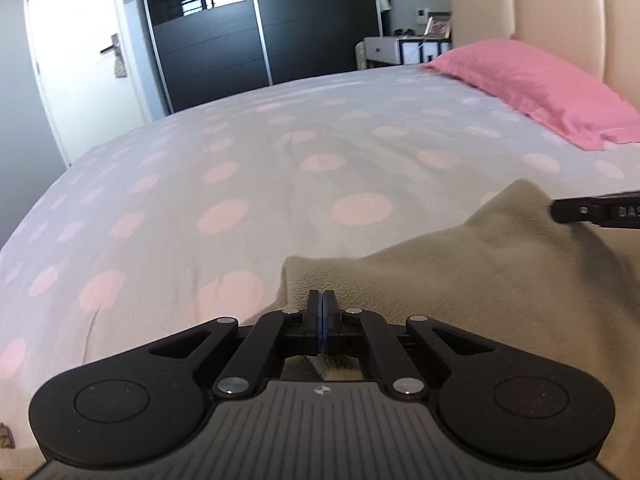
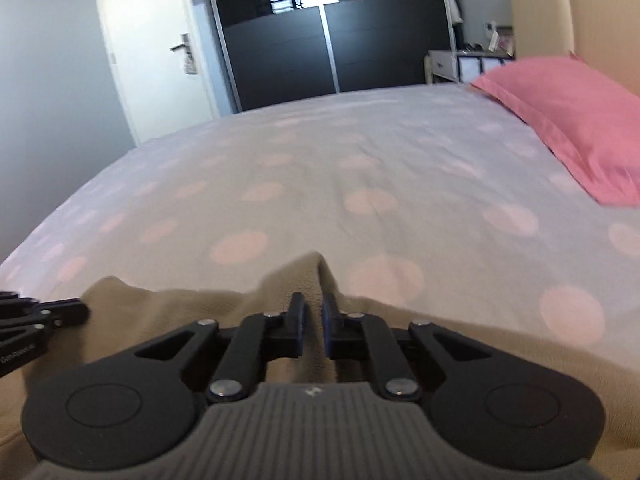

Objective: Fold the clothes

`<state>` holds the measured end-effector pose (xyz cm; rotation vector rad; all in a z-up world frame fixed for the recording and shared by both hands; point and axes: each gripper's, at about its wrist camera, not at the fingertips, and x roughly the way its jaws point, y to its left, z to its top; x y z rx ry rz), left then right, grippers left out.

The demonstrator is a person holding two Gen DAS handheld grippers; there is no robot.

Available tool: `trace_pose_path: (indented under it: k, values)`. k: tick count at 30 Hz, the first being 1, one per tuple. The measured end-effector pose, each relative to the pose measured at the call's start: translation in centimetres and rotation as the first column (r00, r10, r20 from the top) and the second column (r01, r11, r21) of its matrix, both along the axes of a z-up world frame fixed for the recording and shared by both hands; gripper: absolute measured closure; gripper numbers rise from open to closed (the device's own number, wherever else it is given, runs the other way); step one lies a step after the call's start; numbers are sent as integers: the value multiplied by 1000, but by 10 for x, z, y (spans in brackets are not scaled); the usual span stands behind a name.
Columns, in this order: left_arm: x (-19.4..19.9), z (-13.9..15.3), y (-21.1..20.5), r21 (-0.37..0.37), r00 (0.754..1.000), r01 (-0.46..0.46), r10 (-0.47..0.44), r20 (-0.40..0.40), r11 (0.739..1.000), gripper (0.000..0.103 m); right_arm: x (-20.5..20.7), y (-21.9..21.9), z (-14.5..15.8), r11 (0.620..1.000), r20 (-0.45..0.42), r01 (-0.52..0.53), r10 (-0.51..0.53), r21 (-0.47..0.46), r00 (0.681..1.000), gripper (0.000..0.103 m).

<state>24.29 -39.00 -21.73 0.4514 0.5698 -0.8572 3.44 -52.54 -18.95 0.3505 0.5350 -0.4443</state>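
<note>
A beige fleece garment (image 1: 460, 280) lies on the spotted bedsheet (image 1: 240, 168) at its near edge. My left gripper (image 1: 322, 294) is shut, pinching the garment's left edge, and a corner of cloth sticks out past its tips. My right gripper (image 2: 313, 300) is shut on a raised fold of the garment (image 2: 180, 304), which peaks just beyond the fingertips. In the left wrist view the right gripper (image 1: 554, 212) enters from the right edge, holding up a point of cloth. In the right wrist view the left gripper (image 2: 84, 314) shows at the left edge, by the garment's other corner.
A pink pillow (image 1: 532, 84) lies at the bed's right against a cream headboard (image 1: 560, 8). Beyond the bed stand a dark sliding wardrobe (image 1: 260, 32), a white door (image 1: 80, 60) and a small nightstand (image 1: 396, 50). Grey sheet with pink dots stretches ahead of both grippers.
</note>
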Motion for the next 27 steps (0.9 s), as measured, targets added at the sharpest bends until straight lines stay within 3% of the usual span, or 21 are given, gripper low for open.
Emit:
trace_pose_path:
  k: [6,10,13,15,19,21,24,27]
  values:
    - [17,-20,16,-30,996,-79,77,-53,996,103,-1,-15,-34,998,-12,-9,10,61,1000,99]
    - [11,-16,20,-21,996,-77,76,-36,997,103,-8,-28,-40,981,41,27,-35,191,999,99]
    - [0,2,34,-57,997,-71,70,-27,996,103,-15,-16,-16,991,25,5,-8,136,1000,97]
    - [-12,17,49,-87,998,-60,60,-1,994,102,-29,-2,6,998,51,-37,35,50,998,89]
    - [-53,30,70,-89,998,37,-32,52,995,102,-53,35,24,985,4,-158,158,-71,987,88]
    - [-67,25,72,-42,997,54,-52,50,998,102,-59,49,21,977,-41,-199,196,-78,980,88]
    - [-65,3,67,60,999,22,-19,-49,998,102,-58,57,1,981,-133,-189,181,-49,974,88]
    - [-58,-4,68,78,994,3,5,-106,997,102,-63,53,-13,987,-148,-161,160,4,976,88]
